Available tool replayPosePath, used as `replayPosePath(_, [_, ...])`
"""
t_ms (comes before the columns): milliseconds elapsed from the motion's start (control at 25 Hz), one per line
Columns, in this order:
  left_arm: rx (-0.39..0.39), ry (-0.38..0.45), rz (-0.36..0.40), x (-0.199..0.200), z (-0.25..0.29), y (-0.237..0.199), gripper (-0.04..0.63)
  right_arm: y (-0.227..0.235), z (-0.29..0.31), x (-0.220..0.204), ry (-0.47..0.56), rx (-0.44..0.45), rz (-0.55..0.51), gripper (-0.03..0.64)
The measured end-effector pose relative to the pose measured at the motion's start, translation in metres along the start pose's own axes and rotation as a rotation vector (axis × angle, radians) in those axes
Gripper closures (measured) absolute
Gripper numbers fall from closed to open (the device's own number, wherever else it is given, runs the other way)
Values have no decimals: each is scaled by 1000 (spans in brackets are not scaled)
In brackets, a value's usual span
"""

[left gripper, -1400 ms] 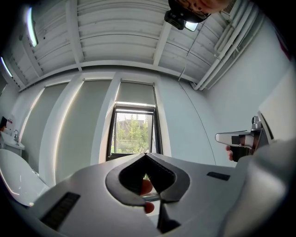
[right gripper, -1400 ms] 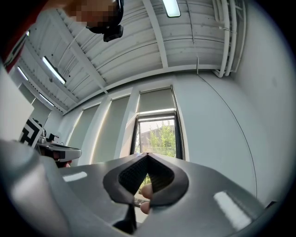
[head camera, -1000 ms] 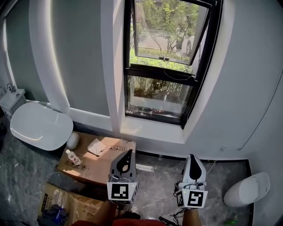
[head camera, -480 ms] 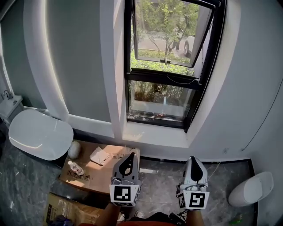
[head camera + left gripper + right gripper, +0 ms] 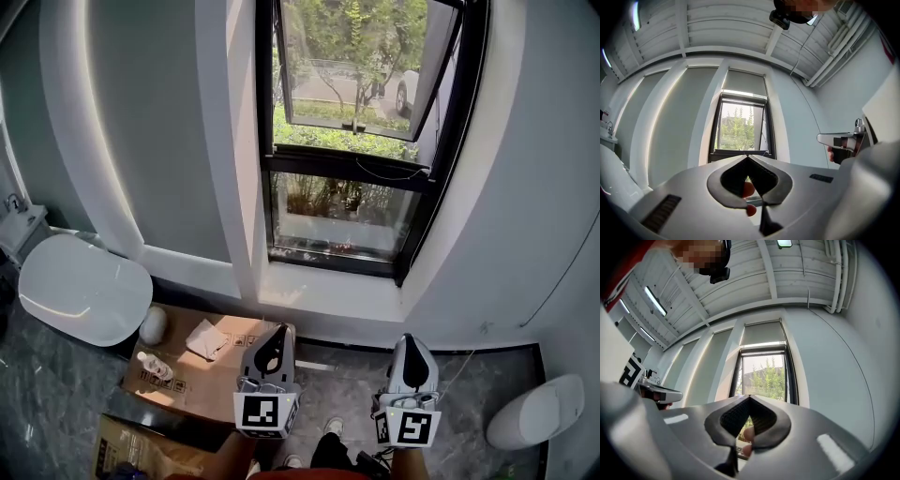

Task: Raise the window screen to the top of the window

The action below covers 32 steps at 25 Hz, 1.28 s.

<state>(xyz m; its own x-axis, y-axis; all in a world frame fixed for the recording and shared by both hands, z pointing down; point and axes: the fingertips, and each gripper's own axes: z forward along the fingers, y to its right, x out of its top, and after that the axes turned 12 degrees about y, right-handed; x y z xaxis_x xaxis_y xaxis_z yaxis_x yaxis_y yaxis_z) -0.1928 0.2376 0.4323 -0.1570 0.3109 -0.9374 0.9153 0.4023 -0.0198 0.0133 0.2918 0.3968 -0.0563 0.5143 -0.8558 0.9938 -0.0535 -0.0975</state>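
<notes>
The left hand-held gripper (image 5: 277, 330) and right hand-held gripper (image 5: 410, 340) are both squeezed closed on nothing, and up ahead of them is the window (image 5: 352, 141), whose window screen is likely light, floppy mesh, best lifted by its stiff bottom bar.

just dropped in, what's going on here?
A person stands facing a tall black-framed window, a tool in each hand. The left tool and right tool are both shut and empty, held low, short of the sill. Nothing at the window is touched yet.
</notes>
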Motion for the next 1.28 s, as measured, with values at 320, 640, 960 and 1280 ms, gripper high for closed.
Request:
replayPosePath(320, [-5,10,24,-10,78,19,591,51,57,-27,15,6,16,607])
replayPosePath(640, [-1,5,33,-27,144,46,591,111,96,-53,17,-4,21,607])
replayPosePath(960, [19,2,63,-41,195,69,591,159,126,-81,7,23,40,607])
replayPosePath(1280, [50,-18,63,-64,224,61,591,175,155,-111,-8,31,50,607])
